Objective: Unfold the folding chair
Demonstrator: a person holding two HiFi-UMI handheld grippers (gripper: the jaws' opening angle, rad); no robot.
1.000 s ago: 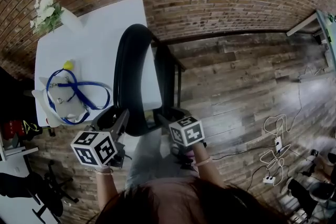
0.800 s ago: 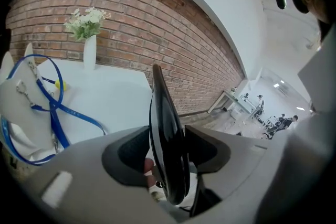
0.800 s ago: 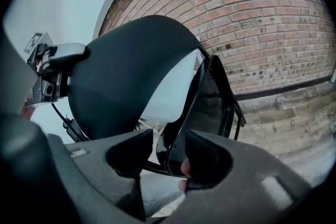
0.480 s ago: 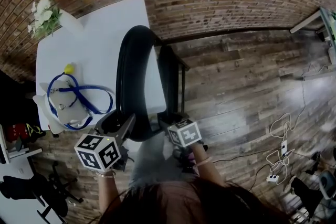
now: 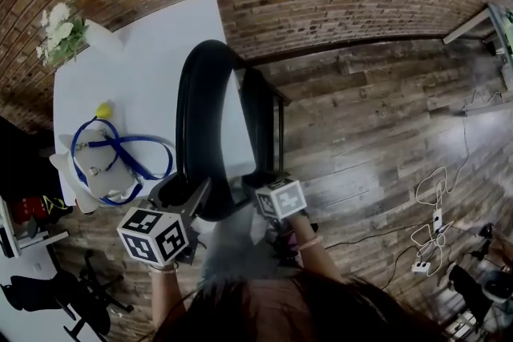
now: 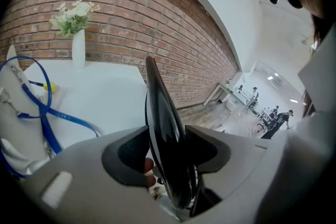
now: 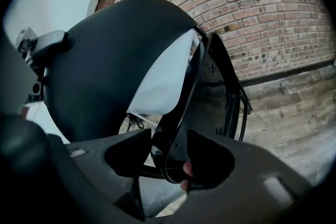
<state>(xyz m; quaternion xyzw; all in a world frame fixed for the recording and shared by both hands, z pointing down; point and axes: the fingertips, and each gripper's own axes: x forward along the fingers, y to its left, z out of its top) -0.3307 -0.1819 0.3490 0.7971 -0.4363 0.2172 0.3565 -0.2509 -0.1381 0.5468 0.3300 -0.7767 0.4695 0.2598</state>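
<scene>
1. Head view: the person's hair (image 5: 264, 308) fills the bottom edge. The marker cubes (image 5: 152, 235) cover much of both tongs.
   - The tips of the right tongs (image 5: 260, 184) lie under their cube.
   - The left tongs (image 5: 183, 190) reach the lower end of the chair.
   - The black folding chair (image 5: 204, 124) stands on the wooden floor (image 5: 361, 116), against the right edge of the white table (image 5: 152, 36) and near its front right corner. Its feet are hidden.
   - Its rounded back arches high, and the seat and thin tube frame stand steeply just beside it.
   - A blue lanyard (image 5: 120, 148) lies by the table's left edge.
2. Left gripper view: the chair shows edge-on as a thin, glossy black blade.
   - Its lower end is lost behind the tongs' body.
   - The left tongs (image 6: 168, 139) are released. Their jaws have just been opening and stand wide, with the blade between them and a gap at the left pad.
   - A fingertip (image 6: 148, 168) peeks through that gap.
3. Right gripper view: the picture is dark.
   - The broad curved back fills the left side and hides most of the table.
   - The right tongs (image 7: 170, 152) are clenched on the chair's black rim. Both pads sit against it, though the jaws have just eased slightly wider.
</scene>
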